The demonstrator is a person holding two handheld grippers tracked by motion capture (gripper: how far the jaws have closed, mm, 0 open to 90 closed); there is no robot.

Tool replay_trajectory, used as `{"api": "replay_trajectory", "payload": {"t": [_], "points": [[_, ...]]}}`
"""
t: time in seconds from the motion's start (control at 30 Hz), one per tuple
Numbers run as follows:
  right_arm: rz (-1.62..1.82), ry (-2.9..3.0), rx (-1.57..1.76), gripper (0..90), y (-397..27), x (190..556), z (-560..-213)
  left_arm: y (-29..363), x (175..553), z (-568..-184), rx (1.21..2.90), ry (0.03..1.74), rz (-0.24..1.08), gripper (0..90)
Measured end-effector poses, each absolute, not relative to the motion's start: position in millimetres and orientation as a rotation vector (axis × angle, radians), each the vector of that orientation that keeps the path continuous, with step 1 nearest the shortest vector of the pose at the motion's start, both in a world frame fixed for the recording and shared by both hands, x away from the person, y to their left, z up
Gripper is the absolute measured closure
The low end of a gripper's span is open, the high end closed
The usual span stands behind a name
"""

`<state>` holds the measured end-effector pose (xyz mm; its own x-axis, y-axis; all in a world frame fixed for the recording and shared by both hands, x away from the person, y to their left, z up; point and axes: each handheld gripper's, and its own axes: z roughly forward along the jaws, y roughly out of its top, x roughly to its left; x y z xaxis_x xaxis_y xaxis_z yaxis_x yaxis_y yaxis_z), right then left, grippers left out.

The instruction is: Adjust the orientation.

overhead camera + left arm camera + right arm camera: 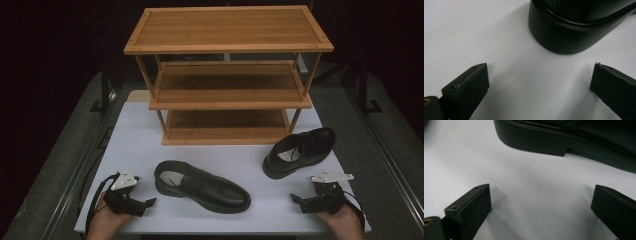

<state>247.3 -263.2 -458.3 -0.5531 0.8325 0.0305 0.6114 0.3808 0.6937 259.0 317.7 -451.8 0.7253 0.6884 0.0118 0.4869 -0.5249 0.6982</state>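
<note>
Two black shoes (201, 185) (300, 151) sit on the white desk (135, 145), in front of the empty wooden shoe rack (227, 75). Each hand-held gripper, left (142, 202) and right (300, 200), is spread wide and holds nothing. No shoe is picked up yet, so all the work looks left to do.

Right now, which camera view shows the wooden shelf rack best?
The high view: the wooden shelf rack stands whole at the table's far side, all three tiers visible. The left and right gripper views look at the white tabletop and black shoes instead.
</note>
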Motion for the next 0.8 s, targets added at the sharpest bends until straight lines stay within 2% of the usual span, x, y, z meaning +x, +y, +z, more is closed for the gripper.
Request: {"api": "replay_trajectory", "payload": {"t": [0.4,0.47,0.5,0.53,0.6,0.63,0.7,0.73,0.77,0.8], "points": [[0.954,2.321,1.258,2.4,-263,247,-459,318,259,-452,2.233,0.884,0.376,1.3],[0.966,2.31,1.25,11.8,-263,246,-457,318,259,-452,2.234,0.883,0.377,1.3],[0.966,2.31,1.25,11.8,-263,246,-457,318,259,-452,2.234,0.883,0.377,1.3],[0.982,2.303,1.238,20.0,-264,245,-456,318,259,-452,2.234,0.884,0.377,1.3],[0.987,2.303,1.232,29.6,-261,242,-454,318,259,-452,2.235,0.881,0.379,1.4],[0.998,2.313,1.229,39.1,-259,241,-452,318,259,-452,2.233,0.883,0.378,1.5],[1.011,2.318,1.223,42.7,-258,240,-451,318,259,-452,2.233,0.883,0.379,1.5],[1.032,2.33,1.203,57.9,-255,239,-448,318,259,-452,2.233,0.884,0.378,1.5],[1.032,2.33,1.203,57.9,-255,239,-448,318,259,-452,2.232,0.885,0.375,1.5],[1.047,2.333,1.183,63.2,-253,238,-446,318,259,-452,2.231,0.886,0.375,1.6]]}}
